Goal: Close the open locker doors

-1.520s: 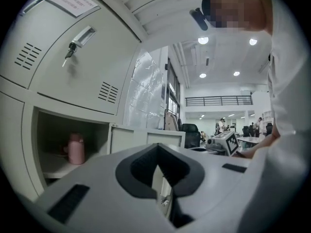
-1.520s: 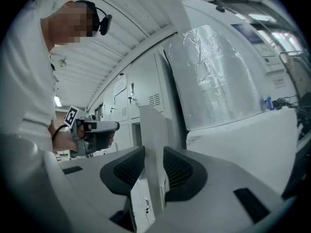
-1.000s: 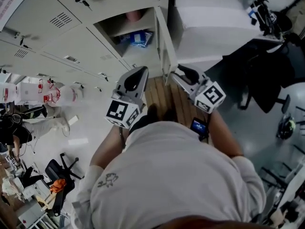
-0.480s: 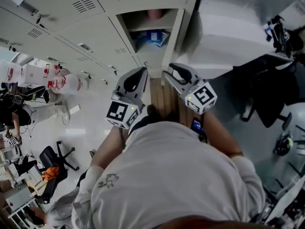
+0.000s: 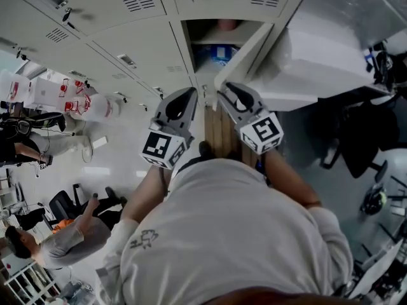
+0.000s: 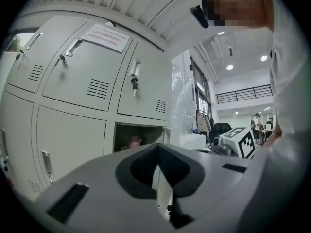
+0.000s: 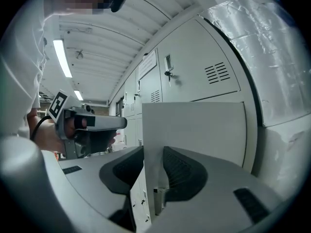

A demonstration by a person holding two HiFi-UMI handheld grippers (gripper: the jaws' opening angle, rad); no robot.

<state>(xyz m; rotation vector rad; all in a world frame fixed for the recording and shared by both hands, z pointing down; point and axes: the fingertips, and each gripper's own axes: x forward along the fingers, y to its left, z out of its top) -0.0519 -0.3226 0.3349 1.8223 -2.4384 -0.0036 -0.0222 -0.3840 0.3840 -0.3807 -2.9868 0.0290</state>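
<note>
Metal: pale grey lockers [image 5: 127, 49] fill the top of the head view, with vents and handles on their fronts.
Door: one door [image 5: 248, 53] stands open, swung out to the right of its compartment [image 5: 203, 30].
Inside: a blue packet [image 5: 216, 53] lies on the shelf, with a pink thing [image 5: 226, 24] near it (too dim to name).
Right gripper [image 5: 224, 93]: the jaws are wide apart with the door's free edge between them. The pads flank the sheet, and no squeeze shows.
Left gripper [image 5: 189, 95]: the jaws are together at the tips, with nothing held. It sits just beside the other one, points toward the compartment and is clear of the door.
Floor: wooden slats [image 5: 219, 129] run under the lockers, showing between the two grippers.
Bystander: a person [image 5: 70, 240] is at lower left, well apart from the lockers.
</note>
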